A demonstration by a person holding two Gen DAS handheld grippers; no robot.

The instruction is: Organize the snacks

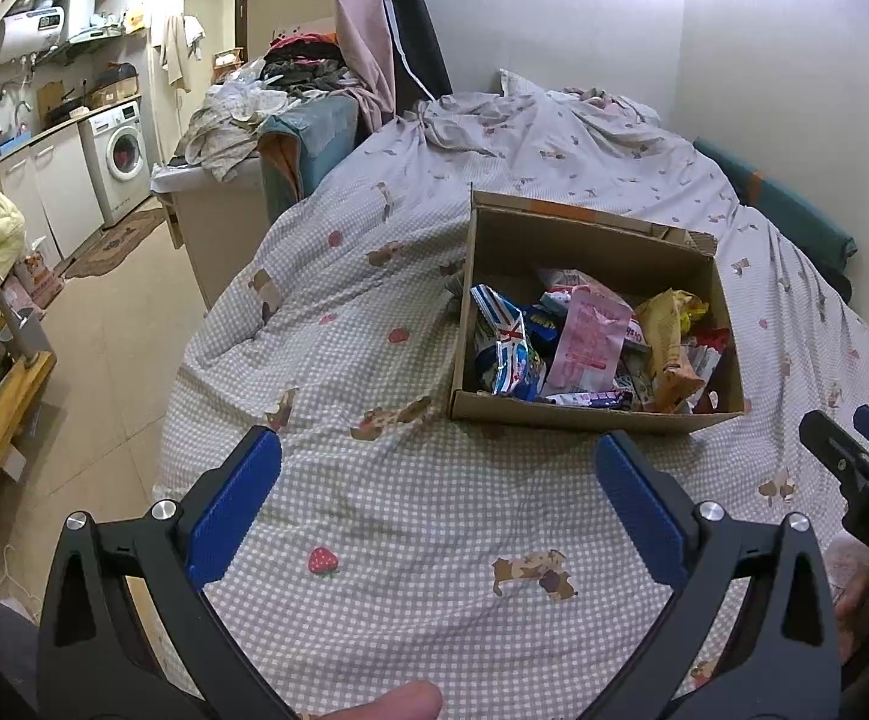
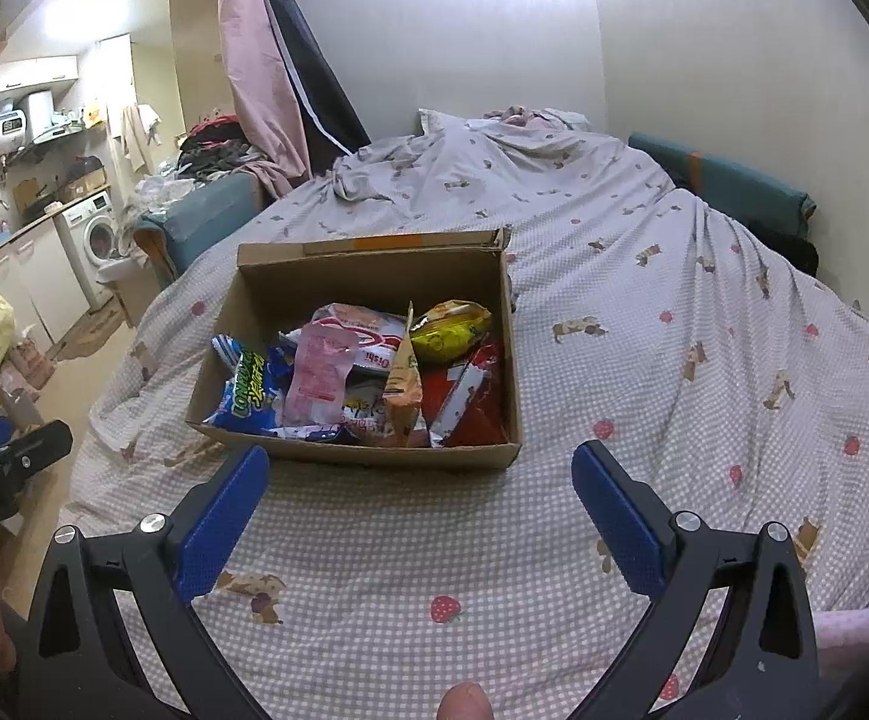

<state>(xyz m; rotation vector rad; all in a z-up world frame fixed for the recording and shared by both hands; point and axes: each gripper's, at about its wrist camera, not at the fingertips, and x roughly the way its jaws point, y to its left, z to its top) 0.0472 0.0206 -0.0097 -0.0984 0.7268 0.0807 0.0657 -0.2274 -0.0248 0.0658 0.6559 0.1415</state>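
- Soft, rumpled bedding (image 2: pixel 644 312) covers the bed under both tools, with a kitchen corner behind.
- Right gripper (image 2: pixel 419 468) hovers just short of the cardboard box (image 2: pixel 374 450), jaws wide apart and empty; left gripper (image 1: pixel 437 450) likewise gapes, holding nothing.
- Snack packets (image 2: pixel 320 384) sit heaped loosely inside the box.
- Risk: slippery, puffy bags may slide from a pinch, or burst if squeezed hard.
- Pressing the box wall could tip it on the yielding bedding.
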